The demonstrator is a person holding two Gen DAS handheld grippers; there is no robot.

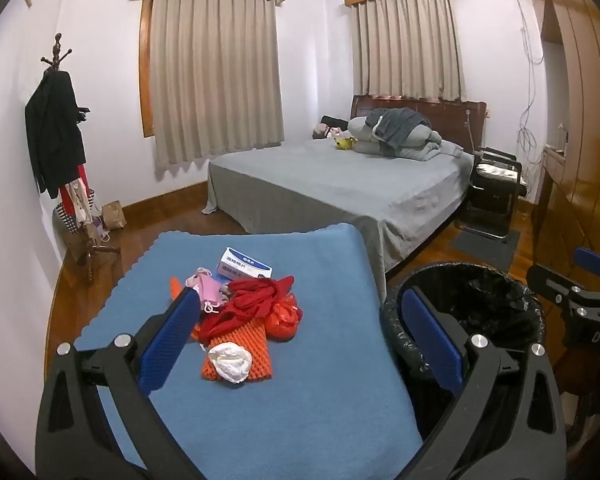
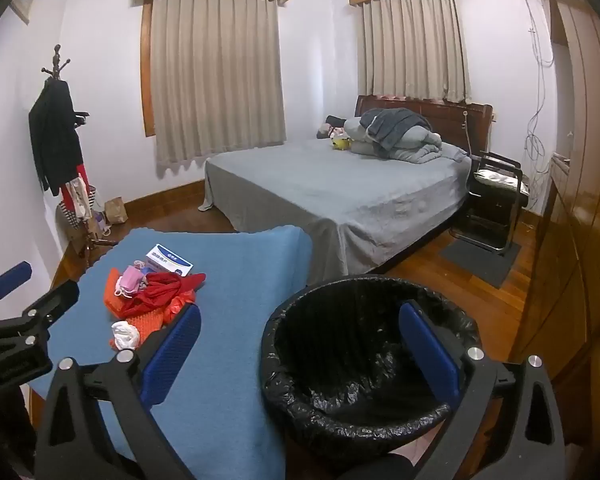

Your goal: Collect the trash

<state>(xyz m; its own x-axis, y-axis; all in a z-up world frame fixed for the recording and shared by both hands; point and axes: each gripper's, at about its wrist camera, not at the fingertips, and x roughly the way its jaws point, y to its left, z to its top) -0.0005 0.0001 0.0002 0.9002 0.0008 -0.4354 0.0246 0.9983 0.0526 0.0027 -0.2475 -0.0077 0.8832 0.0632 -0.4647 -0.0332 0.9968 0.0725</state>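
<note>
Blue mat (image 1: pixel 300 360), bedroom behind

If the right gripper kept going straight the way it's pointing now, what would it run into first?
Most likely the black-lined trash bin. The open right gripper points down over its near rim toward the liner inside, and nothing shows between its fingers and the bin. Depth is hard to judge through the fisheye.

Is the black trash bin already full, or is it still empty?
Empty, as far as visible. The trash bin shows only its crinkled black liner inside, and the trash pile lies on the blue mat.
</note>
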